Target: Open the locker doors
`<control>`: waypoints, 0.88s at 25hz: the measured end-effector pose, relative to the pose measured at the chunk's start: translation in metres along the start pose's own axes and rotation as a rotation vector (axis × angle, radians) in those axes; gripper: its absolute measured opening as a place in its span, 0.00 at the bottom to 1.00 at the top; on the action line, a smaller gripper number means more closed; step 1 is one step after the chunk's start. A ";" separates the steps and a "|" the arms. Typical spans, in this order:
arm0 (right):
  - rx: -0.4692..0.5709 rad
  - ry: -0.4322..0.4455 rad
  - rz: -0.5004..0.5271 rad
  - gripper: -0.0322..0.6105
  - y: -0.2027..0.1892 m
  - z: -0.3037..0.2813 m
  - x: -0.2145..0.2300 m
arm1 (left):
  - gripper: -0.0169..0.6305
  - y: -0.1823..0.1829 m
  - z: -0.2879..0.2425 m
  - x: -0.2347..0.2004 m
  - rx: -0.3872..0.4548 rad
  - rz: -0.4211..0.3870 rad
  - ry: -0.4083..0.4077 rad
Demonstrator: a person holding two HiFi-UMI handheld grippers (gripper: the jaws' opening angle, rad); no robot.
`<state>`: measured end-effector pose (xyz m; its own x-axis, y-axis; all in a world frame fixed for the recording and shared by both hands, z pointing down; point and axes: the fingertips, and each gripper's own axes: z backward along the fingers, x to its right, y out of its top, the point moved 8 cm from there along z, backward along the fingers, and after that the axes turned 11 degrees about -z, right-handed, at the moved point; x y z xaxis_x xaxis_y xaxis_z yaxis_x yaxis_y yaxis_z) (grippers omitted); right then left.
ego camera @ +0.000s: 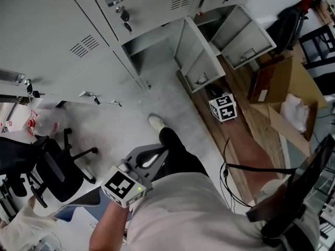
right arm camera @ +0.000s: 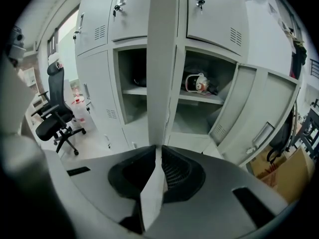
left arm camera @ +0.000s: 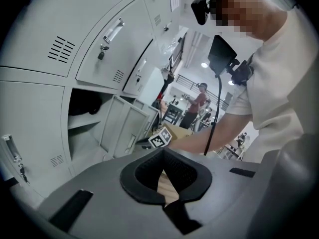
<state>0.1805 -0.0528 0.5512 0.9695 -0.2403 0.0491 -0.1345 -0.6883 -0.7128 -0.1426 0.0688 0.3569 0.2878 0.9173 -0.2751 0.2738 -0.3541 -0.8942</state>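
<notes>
Here the jaws of the right gripper [right arm camera: 159, 151] pinch the edge of an open locker door [right arm camera: 162, 59], while the left gripper [left arm camera: 162, 158] keeps its jaws together, empty.

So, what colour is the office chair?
The office chair is black, clearest in the right gripper view.

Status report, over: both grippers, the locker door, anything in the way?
Left gripper shut, empty. Right gripper shut on door edge, door wide open. Neighbour door open too; chair stands apart, left.
</notes>
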 end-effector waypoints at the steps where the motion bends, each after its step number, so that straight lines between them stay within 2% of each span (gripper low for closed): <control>1: -0.003 0.002 -0.002 0.11 0.000 0.001 0.005 | 0.04 0.001 -0.002 0.000 0.000 0.000 -0.003; 11: -0.015 -0.034 -0.045 0.11 0.004 0.002 0.042 | 0.04 0.007 -0.009 -0.009 -0.006 -0.001 -0.008; 22: -0.019 -0.101 -0.057 0.09 0.005 0.001 0.055 | 0.04 0.008 -0.007 -0.016 0.008 0.004 0.005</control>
<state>0.2338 -0.0689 0.5495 0.9912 -0.1312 0.0176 -0.0819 -0.7121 -0.6973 -0.1388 0.0498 0.3561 0.2936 0.9151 -0.2765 0.2656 -0.3559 -0.8960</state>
